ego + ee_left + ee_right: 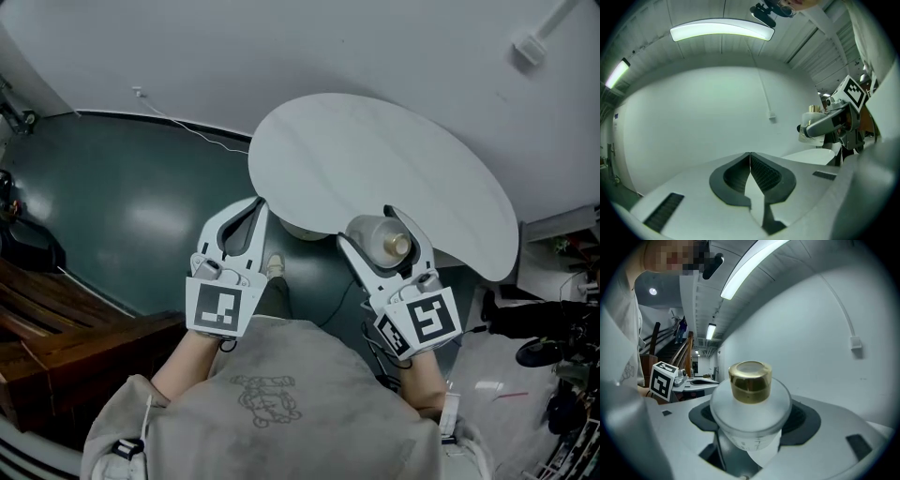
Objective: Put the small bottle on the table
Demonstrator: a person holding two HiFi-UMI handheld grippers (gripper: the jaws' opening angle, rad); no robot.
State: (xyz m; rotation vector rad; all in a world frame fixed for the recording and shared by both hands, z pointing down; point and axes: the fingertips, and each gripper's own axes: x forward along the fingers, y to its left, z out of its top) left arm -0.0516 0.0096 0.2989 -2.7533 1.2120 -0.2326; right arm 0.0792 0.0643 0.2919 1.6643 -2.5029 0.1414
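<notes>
The right gripper (368, 227) clamps its white jaws, lined with ribbed black pads, on the sides of a small bottle (751, 414). The bottle is a squat, frosted, translucent cylinder with a rounded shoulder and a shiny gold cap (750, 380). It is held upright in the air over the near rim of the smooth round white table (375, 150). The left gripper (750, 163) is pressed fully together with nothing in it, above the glossy dark green floor (122, 197).

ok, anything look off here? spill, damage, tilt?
Nothing stands out. The bottle is capped, intact and clamped in the right gripper near the table edge; the left gripper is shut and empty. No spill visible.
</notes>
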